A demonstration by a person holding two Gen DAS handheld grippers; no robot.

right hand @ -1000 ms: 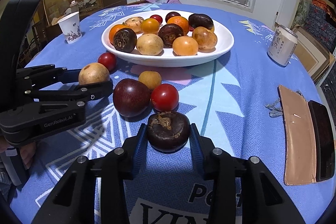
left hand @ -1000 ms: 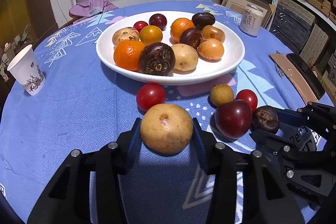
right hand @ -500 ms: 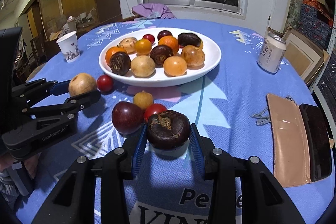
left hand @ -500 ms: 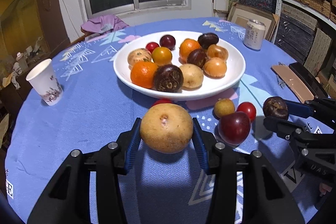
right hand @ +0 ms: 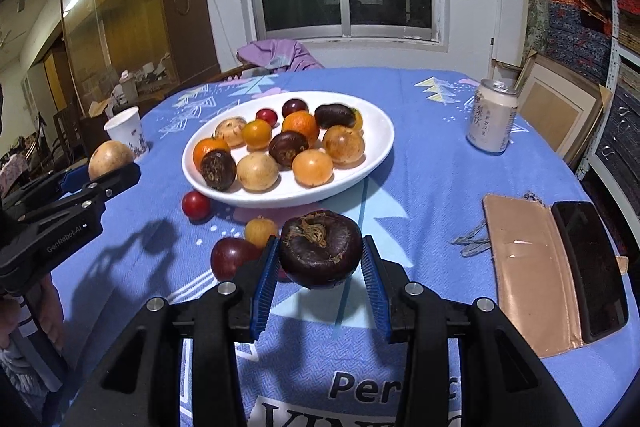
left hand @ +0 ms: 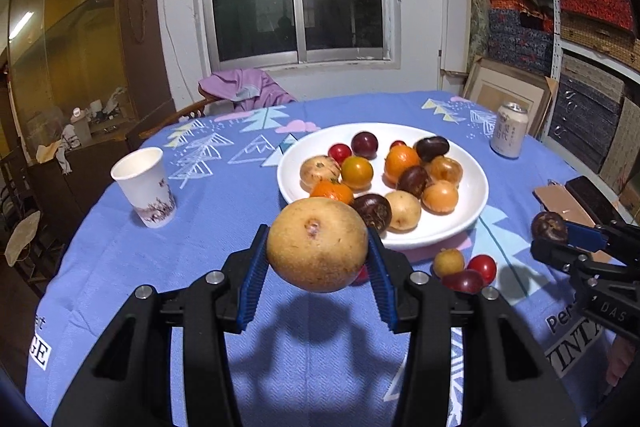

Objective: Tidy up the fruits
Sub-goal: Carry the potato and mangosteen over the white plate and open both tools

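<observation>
You have the left gripper (left hand: 318, 279) clamped on the tan round fruit (left hand: 317, 243) and the right gripper (right hand: 320, 277) on the dark purple fruit (right hand: 321, 247), both clear of the cloth, probably bound for the white plate (right hand: 380, 147).

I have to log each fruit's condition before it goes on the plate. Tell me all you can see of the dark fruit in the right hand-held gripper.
The dark fruit is round and slightly flattened, deep purple-brown with a dull, faintly wrinkled skin. A dried brown calyx and stem stub sit on its top, facing up towards the camera. The right hand-held gripper clamps it between blue ribbed pads on its two sides, clear above the blue tablecloth, short of the white plate. Nothing else touches it.
</observation>
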